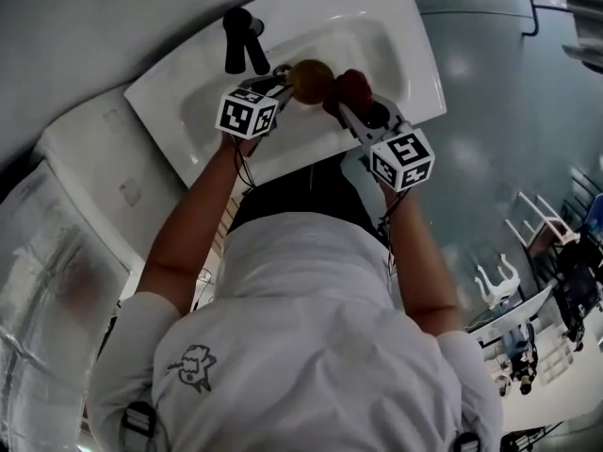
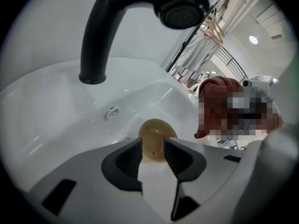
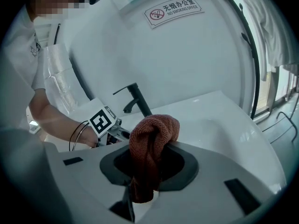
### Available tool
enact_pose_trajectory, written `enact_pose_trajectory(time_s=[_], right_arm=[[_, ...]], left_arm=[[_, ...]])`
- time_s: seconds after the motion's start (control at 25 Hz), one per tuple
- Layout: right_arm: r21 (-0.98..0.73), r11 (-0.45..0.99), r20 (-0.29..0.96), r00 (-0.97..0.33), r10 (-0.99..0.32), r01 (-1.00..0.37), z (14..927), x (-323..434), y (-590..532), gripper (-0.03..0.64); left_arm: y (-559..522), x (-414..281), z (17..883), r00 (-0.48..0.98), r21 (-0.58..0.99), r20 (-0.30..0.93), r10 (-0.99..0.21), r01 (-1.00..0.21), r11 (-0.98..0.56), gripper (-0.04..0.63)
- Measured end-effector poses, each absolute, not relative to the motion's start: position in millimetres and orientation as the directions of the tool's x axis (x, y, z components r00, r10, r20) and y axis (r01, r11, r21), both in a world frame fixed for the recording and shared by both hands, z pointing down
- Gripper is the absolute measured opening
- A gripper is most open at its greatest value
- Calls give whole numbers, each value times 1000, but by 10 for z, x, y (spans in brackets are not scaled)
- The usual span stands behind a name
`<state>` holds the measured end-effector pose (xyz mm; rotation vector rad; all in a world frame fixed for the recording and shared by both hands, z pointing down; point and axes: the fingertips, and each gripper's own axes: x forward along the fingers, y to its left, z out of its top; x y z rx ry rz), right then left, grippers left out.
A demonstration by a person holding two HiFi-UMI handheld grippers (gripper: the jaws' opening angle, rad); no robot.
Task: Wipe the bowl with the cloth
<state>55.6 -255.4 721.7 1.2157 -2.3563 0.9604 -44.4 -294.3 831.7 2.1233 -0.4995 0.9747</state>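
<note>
Rust-red terry cloth (image 3: 152, 141) is bunched and pinched tight in my right claw (image 3: 148, 169), which hangs over the white sink (image 3: 224, 120). My left claw (image 2: 153, 149) stands open. The amber bowl (image 2: 157, 135) shows in the gap between its 2 pads, down in the basin below the black faucet (image 2: 100, 41); I cannot tell whether either pad touches it. My worry is that the bowl looks smooth and rounded and sits on glossy porcelain. If I press the cloth in before the left claw has closed on it, it may skid or roll across the basin. A shallow bite could also let it pop out. In the head view, cloth and bowl sit just beside each other.
</note>
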Motion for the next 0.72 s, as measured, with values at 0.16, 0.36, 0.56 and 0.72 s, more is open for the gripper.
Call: enact_pose_trajectory(time_s=[0.16,0.36,0.56,0.72], right_arm=[[-417,401,568,-578,-586,-816,7317,568,-2571,110],[-420,391,579,-574,-580,-819,7378,575,-2561,110],[-425,371,585,-564,-583,-825,7434,634,-2531,110],[-437,366,583,-568,-581,-822,7460,624,-2522,110]], left_arm=[[-2936,-415,8531,615,463,788,-23,-617,-637,155],[-2987,-382,8779,587,443,810,-7,-618,-649,158],[-2966,-359,8995,560,433,828,18,-619,-655,158],[-2954,-329,9068,540,404,842,16,-611,-681,155]])
